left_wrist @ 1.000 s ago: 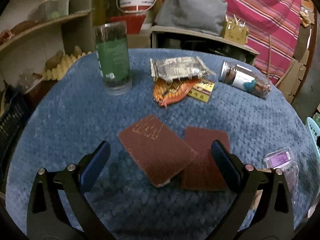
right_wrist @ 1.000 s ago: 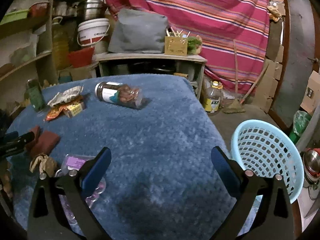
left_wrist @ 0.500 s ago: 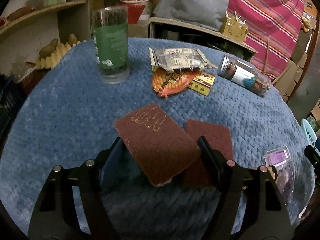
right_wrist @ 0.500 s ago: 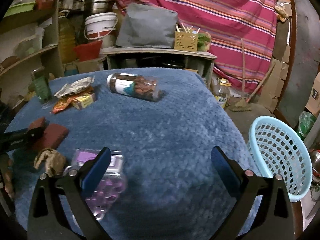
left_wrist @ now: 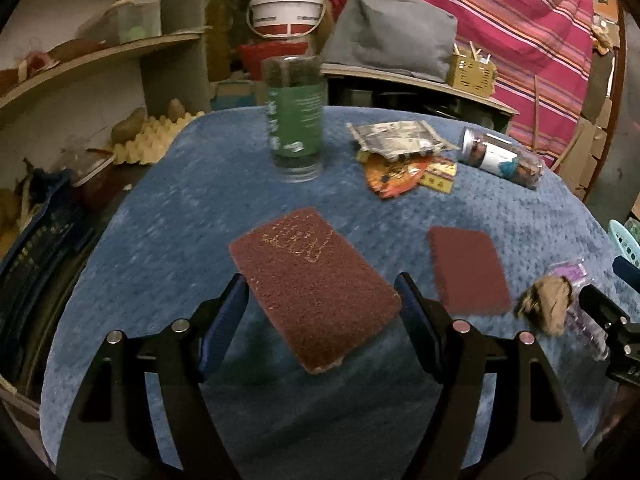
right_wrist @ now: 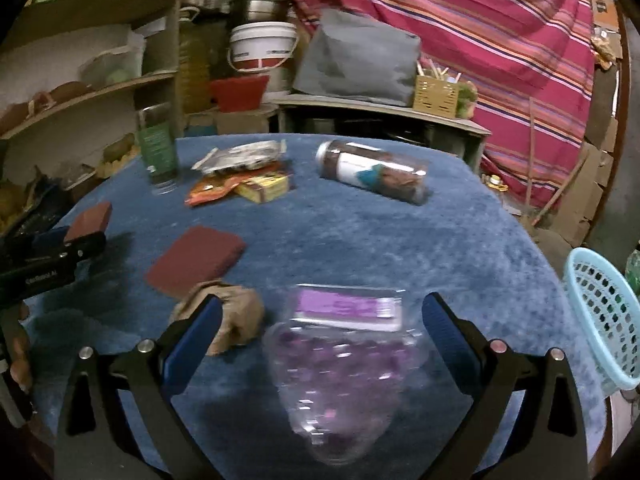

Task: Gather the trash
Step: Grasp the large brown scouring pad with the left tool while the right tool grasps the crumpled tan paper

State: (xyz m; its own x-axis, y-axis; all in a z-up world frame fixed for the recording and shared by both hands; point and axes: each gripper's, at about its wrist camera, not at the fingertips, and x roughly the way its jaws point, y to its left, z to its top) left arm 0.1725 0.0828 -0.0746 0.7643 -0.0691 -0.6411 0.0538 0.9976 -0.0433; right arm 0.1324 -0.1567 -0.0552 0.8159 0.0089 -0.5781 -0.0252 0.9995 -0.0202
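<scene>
My left gripper [left_wrist: 320, 284] is shut on a maroon scouring pad [left_wrist: 304, 248] and holds it tilted just above the blue cloth-covered table [left_wrist: 192, 208]. A second maroon pad [left_wrist: 468, 270] lies flat to its right. In the right wrist view, my right gripper [right_wrist: 322, 302] stands open over a clear plastic clamshell with a purple label [right_wrist: 340, 360], which sits between its fingers without touching them. A crumpled brown paper wad [right_wrist: 236, 316] lies against the left finger. Snack wrappers [right_wrist: 236, 172] are piled at the back of the table.
A tall green-labelled bottle [left_wrist: 298, 128] stands at the back left. A glass jar [right_wrist: 372, 170] lies on its side at the back right. A light blue basket [right_wrist: 600, 300] stands off the table's right edge. Shelves, buckets and a striped cloth fill the background.
The left jaws closed on the upper maroon pad, lifted it and carried it left, away from the second pad. The right gripper swung left and came over the clamshell.
</scene>
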